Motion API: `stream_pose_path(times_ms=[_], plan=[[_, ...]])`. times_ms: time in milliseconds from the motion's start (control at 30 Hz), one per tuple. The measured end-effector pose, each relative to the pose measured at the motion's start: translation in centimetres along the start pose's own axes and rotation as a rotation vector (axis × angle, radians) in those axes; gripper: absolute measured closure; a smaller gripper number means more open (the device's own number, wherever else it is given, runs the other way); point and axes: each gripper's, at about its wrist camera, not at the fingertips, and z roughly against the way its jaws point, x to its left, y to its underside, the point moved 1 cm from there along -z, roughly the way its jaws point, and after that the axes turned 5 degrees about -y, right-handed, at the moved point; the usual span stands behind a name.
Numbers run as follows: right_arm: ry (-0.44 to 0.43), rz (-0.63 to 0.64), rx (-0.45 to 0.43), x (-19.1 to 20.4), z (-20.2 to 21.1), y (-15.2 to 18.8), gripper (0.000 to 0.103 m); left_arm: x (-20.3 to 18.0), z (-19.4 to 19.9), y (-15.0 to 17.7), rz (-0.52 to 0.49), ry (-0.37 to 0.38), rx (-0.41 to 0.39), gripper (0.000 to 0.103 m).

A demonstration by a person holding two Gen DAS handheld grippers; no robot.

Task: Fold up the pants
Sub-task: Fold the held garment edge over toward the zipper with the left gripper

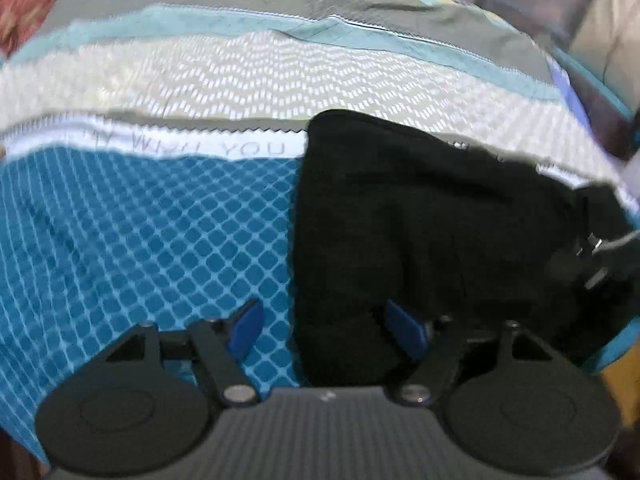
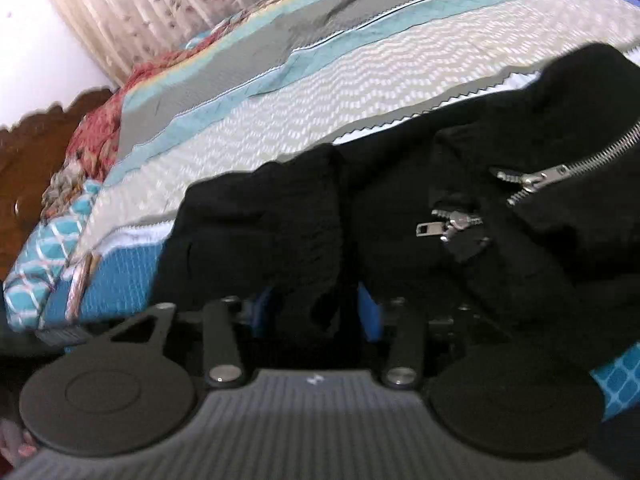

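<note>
The black, thick-woven pants (image 1: 420, 232) lie bunched on a bed whose quilted cover (image 1: 140, 240) runs in bands of teal diamond check, white chevron, grey and pale turquoise; in the left wrist view the pants fill the centre-right and lower right of the frame, their straight left edge running roughly up and down the picture just right of centre; the left hand-held gripper (image 1: 326, 330) stands wide open and grips nothing, one blue pad over the teal check at lower centre-left and the other blue pad over black cloth, so the garment's edge falls between the jaws; in the right wrist view the same pants (image 2: 400, 216) spread from lower centre up to the right edge, with two silver metal zippers (image 2: 532, 184) showing at centre-right; the right hand-held gripper (image 2: 310, 312) has a hanging fold of black cloth between its blue pads, but the jaws look parted and the cloth hides the contact, so whether it grips cannot be told; the heap seems to run left to right across the bed, though its bunching hides the true long axis; judged from this, the right hand-held gripper is deeper into the fabric, while the left sits at the free edge, best placed to pinch that edge for the next fold.
</note>
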Motion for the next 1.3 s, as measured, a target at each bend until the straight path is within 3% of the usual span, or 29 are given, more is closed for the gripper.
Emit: stream_pose_path(times_ms=[67,167,267,300,333,400,500,600,633,667,700,733,833,933,1100,1133,1167,1200,1233,1267,1300], plan=[[-0.028,0.001,-0.052,0.1,0.9,-1.1,0.050,-0.1,0.3,-0.2,-0.016,-0.010,0.006,0.032],[-0.009,0.030,-0.199,-0.7,4.2,-2.5,0.049,1.2,1.7,-0.8,0.049,0.030,-0.005,0.034],[0.107,0.003,-0.361,-4.2,7.9,-3.4,0.041,2.9,3.3,-1.9,0.139,0.038,-0.058,0.033],[0.159,-0.025,-0.416,-5.9,9.3,-3.6,0.034,3.2,3.7,-2.3,0.160,0.049,-0.069,0.033],[0.204,-0.054,-0.457,-7.3,10.2,-3.4,0.028,3.4,4.0,-2.8,0.175,0.062,-0.078,0.033],[0.314,-0.127,-0.505,-11.3,12.4,-3.2,0.025,3.1,4.6,-3.6,0.183,0.090,-0.091,0.033],[0.371,-0.246,-0.490,-15.8,13.3,-2.5,0.022,1.2,4.5,-4.9,0.145,0.132,-0.077,0.033],[0.292,-0.343,-0.440,-17.5,11.9,-2.3,0.025,-1.7,4.2,-6.1,0.073,0.169,-0.055,0.032],[0.257,-0.362,-0.408,-17.9,11.3,-2.2,0.048,-2.8,4.2,-6.6,0.049,0.182,-0.051,0.031],[0.237,-0.368,-0.381,-17.9,10.8,-2.4,0.062,-4.0,4.3,-7.1,0.023,0.207,-0.047,0.030],[0.238,-0.348,-0.368,-17.5,10.4,-2.5,0.073,-5.0,4.6,-7.5,0.004,0.229,-0.046,0.028],[0.232,-0.320,-0.371,-16.5,10.5,-2.6,0.076,-6.0,4.8,-7.9,-0.016,0.252,-0.048,0.024],[0.131,-0.180,-0.385,-12.5,10.9,-3.2,0.078,-8.7,5.5,-8.9,-0.071,0.312,-0.057,0.012],[0.063,0.016,-0.350,-7.5,10.1,-3.6,0.078,-11.3,5.5,-9.7,-0.110,0.406,-0.009,0.000],[-0.011,0.253,-0.271,-2.7,8.1,-3.4,0.078,-13.2,3.9,-10.2,-0.101,0.472,0.088,0.001],[-0.022,0.275,-0.262,-2.7,7.6,-3.9,0.078,-13.0,3.2,-10.3,-0.081,0.474,0.099,0.013],[-0.041,0.291,-0.253,-1.9,7.1,-3.8,0.078,-12.8,2.8,-10.1,-0.062,0.482,0.115,0.042],[-0.065,0.300,-0.242,-1.6,7.1,-3.3,0.079,-12.5,2.4,-10.0,-0.051,0.488,0.134,0.052],[-0.094,0.315,-0.223,-1.1,6.7,-3.4,0.079,-12.0,2.3,-9.9,-0.041,0.480,0.134,0.069],[-0.112,0.339,-0.203,-0.3,6.2,-3.4,0.079,-11.2,2.4,-9.9,-0.028,0.471,0.122,0.077],[-0.113,0.373,-0.189,0.6,5.6,-3.3,0.079,-10.3,2.6,-9.8,-0.011,0.471,0.110,0.078]])
